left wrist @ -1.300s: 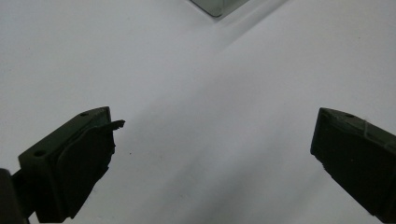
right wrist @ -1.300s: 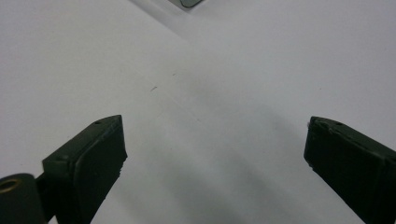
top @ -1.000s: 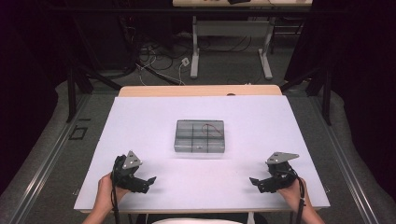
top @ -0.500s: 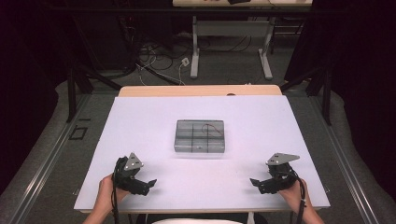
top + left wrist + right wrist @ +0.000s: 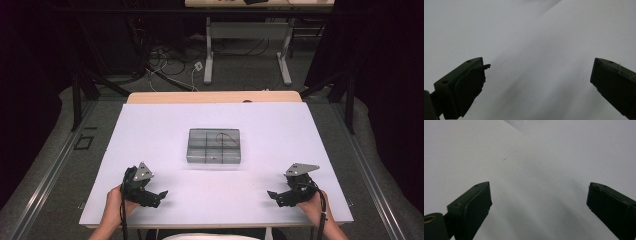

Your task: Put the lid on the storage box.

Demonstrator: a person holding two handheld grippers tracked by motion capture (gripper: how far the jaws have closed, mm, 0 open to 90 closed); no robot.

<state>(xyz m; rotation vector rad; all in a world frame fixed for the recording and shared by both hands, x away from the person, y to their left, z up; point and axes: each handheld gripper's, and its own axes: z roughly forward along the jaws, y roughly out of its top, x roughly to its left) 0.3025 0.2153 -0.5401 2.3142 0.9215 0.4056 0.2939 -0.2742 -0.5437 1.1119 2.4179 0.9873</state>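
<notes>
Near edge of the white tabletop [image 5: 165, 125]: two hands come in from below, each holding a gripper. Left gripper [image 5: 159, 196] sits near-left of the clear box [image 5: 214, 146], well apart from it, its grey three-cornered plate up and its tips pointing inward along the near edge. Right gripper [image 5: 272, 194] mirrors it, near-right of the box, also well apart, tips pointing inward toward the left gripper.

Left gripper view: jaws spread wide [image 5: 537, 75], nothing between them, bare white surface beyond. A ragged bit of pad sticks out at the tip of the jaw seen at the left of that view.

Right gripper view: jaws released and wide apart [image 5: 539, 195], holding nothing, white surface under them with a faint small mark farther out.

Middle of the tabletop: the clear box, shallow, transparent, split by dividers into compartments. A thin reddish loop shows in the far-right compartment; what it is, too small to tell. A small dark speck in a near compartment.

Beyond the box: a wooden strip [image 5: 215, 97] along the far edge, then grey floor [image 5: 240, 70] with loose cables [image 5: 165, 60] and the white legs of another table [image 5: 247, 35].
</notes>
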